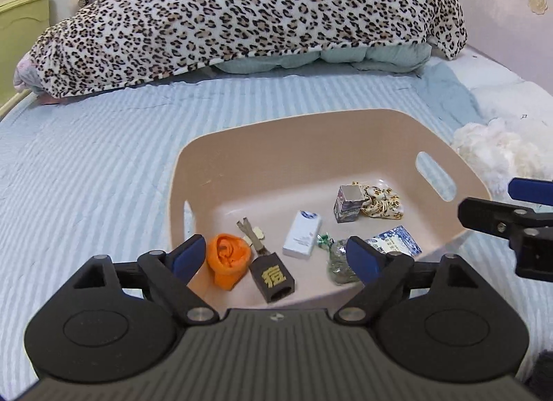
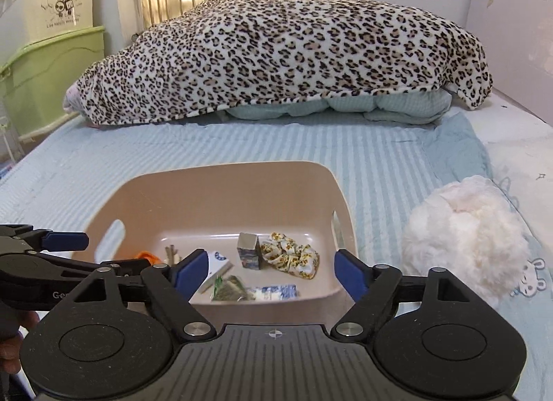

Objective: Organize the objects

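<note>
Basin [image 1: 221, 173] on striped bedsheet [image 1: 103, 159]; leopard blanket [image 2: 276, 55] behind; green bins [image 2: 52, 72] left.

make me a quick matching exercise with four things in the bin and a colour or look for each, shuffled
Things:
1. rolled cloth
2. flat box
3. scrunchie
4. block with a gold character

Looks:
a. white with a blue round mark
b. dark brown
c. orange
d. cream with leopard spots

Pairs: 1-c, 2-a, 3-d, 4-b

All four lie inside the beige bin.
</note>
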Tool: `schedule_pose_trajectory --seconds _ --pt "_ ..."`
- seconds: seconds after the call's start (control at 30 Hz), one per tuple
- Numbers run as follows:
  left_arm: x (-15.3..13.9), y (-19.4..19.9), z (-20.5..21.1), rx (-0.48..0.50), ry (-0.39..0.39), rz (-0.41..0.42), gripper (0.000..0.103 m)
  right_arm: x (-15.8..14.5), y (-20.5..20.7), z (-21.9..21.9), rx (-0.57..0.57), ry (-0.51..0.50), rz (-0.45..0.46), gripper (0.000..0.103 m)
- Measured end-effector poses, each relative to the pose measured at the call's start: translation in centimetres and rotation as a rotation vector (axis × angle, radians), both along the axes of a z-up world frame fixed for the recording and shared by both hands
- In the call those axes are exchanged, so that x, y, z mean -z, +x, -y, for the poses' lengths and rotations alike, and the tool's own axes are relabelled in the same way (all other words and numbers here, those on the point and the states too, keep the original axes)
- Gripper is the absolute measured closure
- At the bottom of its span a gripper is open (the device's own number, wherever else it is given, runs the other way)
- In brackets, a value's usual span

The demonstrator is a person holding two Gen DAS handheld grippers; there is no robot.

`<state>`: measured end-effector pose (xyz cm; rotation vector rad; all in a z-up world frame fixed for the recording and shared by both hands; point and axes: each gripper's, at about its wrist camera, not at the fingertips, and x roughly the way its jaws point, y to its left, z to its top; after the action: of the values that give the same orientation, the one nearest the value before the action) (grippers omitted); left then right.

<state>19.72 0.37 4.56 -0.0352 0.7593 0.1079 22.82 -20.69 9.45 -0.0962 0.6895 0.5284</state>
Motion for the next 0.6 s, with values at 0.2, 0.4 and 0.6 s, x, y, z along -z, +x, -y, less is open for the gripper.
schedule_pose_trajectory --seconds 0.2,0.4,0.6 --pt "-1.2 -2.8 -0.1 -0.014 -0.017 0.003 0.014 -1.3 -3.0 1.1 0.002 -0.007 -0.007 0.012" --pt "-2.0 -5.5 0.3 -0.012 -0.01 0.012 0.014 -1.8 -5.4 1.6 -0.009 -0.027 -0.018 0.012" --pt "-2.5 -8.1 0.1 -0.029 -0.026 0.009 0.014 -1.7 -7.4 2.2 -0.006 -0.015 -0.043 0.012"
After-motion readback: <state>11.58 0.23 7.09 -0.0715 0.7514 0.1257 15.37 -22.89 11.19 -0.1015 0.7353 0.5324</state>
